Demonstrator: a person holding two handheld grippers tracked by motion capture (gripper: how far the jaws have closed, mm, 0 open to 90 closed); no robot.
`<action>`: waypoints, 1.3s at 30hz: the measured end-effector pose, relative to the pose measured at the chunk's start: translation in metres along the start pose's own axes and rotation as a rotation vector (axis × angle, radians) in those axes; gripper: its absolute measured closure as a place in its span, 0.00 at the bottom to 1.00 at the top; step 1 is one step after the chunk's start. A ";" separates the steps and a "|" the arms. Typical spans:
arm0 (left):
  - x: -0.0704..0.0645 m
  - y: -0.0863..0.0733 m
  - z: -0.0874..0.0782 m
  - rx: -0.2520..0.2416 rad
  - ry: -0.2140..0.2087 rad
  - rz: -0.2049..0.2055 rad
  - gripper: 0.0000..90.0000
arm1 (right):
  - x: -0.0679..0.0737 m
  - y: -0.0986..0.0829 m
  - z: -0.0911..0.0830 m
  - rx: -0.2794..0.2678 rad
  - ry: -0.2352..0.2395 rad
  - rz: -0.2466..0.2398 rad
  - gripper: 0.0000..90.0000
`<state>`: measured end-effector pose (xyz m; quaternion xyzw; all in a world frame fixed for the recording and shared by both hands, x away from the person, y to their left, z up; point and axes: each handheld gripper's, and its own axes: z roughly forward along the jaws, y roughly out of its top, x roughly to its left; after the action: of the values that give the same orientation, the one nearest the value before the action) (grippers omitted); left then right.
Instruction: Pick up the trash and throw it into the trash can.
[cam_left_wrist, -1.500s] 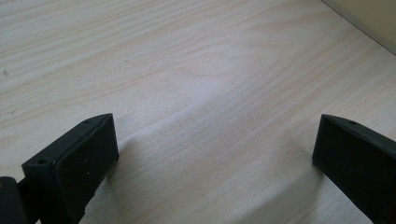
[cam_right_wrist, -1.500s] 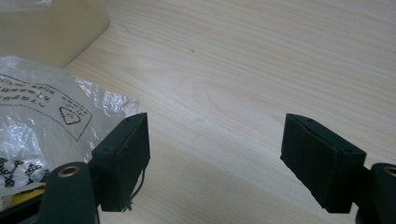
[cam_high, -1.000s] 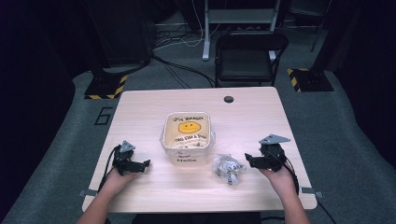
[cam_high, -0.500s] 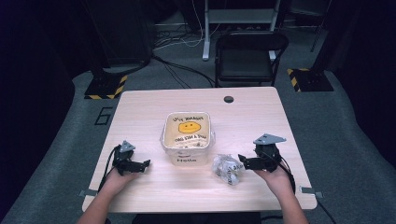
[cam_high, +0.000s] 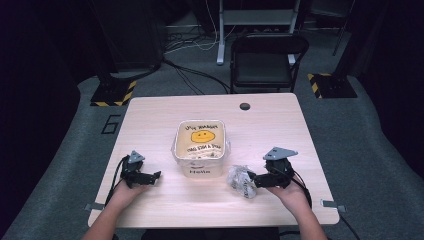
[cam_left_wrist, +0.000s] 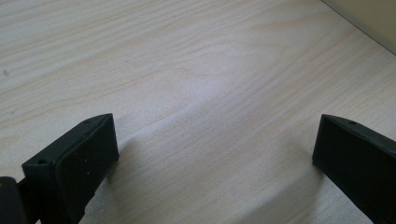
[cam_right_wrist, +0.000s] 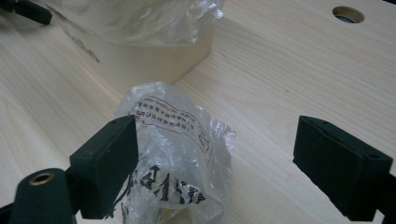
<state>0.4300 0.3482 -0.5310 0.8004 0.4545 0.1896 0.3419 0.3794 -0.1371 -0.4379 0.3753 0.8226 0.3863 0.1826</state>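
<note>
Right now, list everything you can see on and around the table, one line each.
table: one, pale wood, centre of the high view
hole: one, dark, round, in the tabletop near the far edge
tub: one, cream with a yellow smiley face on top, mid-table, plastic film over it
crumpled bag: one, clear plastic with black print, on the table right of the tub, between the right gripper's open jaws
chair: one, black, beyond the table
striped floor plates: two, black and yellow, left and right behind the table
left gripper: one, black, open, over bare wood left of the tub
right gripper: one, black, open around the bag
</note>
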 end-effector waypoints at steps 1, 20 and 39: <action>0.000 0.000 0.000 0.000 0.000 0.000 0.00 | 0.001 0.000 0.000 0.000 0.006 -0.006 0.15; 0.000 0.000 0.000 -0.001 0.000 0.000 0.00 | 0.020 -0.006 0.017 0.033 0.065 -0.044 0.16; 0.000 0.000 0.000 -0.001 0.000 0.000 0.00 | 0.019 -0.020 0.037 0.112 0.083 -0.049 0.19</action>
<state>0.4300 0.3482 -0.5310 0.8002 0.4546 0.1897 0.3422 0.3796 -0.1124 -0.4768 0.3484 0.8586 0.3504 0.1363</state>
